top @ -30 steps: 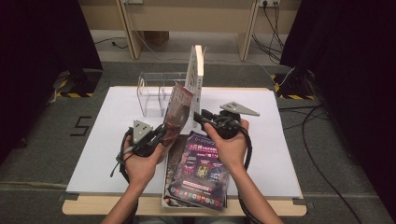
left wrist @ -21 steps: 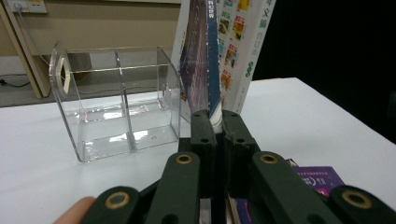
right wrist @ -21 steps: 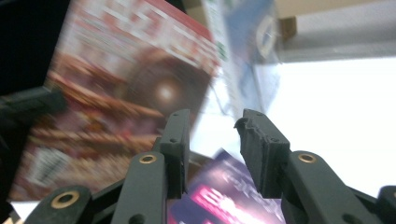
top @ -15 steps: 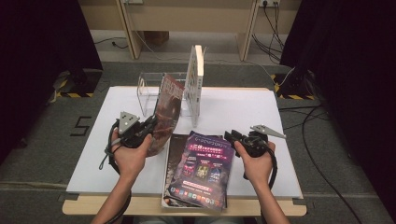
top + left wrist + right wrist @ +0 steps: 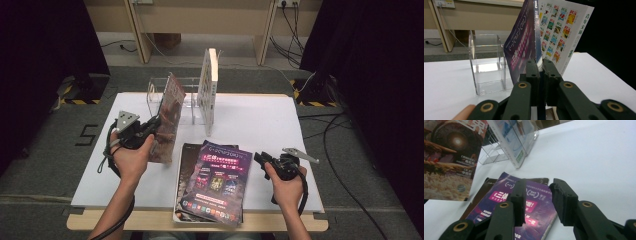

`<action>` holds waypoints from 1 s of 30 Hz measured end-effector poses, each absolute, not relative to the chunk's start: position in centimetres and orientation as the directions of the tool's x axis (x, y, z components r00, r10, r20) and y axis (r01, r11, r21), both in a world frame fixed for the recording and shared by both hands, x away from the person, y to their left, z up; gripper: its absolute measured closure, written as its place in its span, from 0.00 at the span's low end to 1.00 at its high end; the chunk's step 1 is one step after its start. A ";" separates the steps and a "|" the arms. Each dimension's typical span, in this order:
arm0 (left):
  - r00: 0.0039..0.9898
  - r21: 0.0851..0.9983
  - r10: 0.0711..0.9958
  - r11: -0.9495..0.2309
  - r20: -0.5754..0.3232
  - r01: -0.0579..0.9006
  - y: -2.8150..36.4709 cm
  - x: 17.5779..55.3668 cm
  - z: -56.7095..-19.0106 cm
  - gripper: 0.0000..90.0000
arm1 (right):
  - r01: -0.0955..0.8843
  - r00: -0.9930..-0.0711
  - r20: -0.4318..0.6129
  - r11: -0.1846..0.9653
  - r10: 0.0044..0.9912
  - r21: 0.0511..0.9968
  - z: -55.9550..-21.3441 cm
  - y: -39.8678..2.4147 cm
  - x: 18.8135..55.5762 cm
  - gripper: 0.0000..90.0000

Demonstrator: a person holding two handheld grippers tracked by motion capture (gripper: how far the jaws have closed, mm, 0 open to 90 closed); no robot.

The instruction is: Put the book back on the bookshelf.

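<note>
one glossy magazine (image 5: 167,117) (upright, dark cover) sits clenched in the left tool (image 5: 150,129).

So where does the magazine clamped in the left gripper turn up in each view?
High view: held magazine upright, left of centre, before the clear rack.
Left gripper view: centre, its dark cover rising edge-on from the shut left gripper.
Right gripper view: top left.
Shared landmark: the white upright magazine in the rack.
</note>
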State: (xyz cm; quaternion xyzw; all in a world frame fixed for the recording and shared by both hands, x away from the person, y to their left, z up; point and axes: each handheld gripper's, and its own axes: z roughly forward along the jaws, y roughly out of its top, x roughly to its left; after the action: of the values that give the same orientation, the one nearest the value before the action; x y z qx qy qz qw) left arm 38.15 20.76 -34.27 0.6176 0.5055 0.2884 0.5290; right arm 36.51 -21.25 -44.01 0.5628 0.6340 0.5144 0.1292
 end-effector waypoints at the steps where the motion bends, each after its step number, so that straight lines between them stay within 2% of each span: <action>1: 0.323 0.944 0.928 0.079 -0.187 0.320 20.8 38.3 -34.3 0.94 | 0.581 -0.333 0.415 -0.163 0.847 0.798 -44.0 -21.2 36.5 0.72; 11: 0.324 0.940 0.927 0.072 -0.187 0.335 20.4 40.4 -33.1 0.94 | 0.590 -0.318 0.412 -0.162 0.854 0.791 -44.7 -21.7 36.5 0.73; 17: 0.305 0.941 0.930 0.099 -0.203 0.325 19.7 44.0 -31.4 0.94 | 0.598 -0.312 0.414 -0.162 0.855 0.785 -45.1 -21.8 36.6 0.73; 30: 0.264 0.944 0.938 0.143 -0.225 0.296 18.0 50.7 -30.8 0.94 | 0.623 -0.303 0.423 -0.158 0.854 0.766 -46.2 -21.9 36.9 0.73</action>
State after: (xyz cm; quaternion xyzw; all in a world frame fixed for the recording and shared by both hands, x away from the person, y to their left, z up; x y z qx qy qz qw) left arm 50.66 18.02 -30.79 0.5833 0.5289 0.2969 0.5403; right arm 36.91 -21.93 -46.15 0.5787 0.6382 0.4942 0.1167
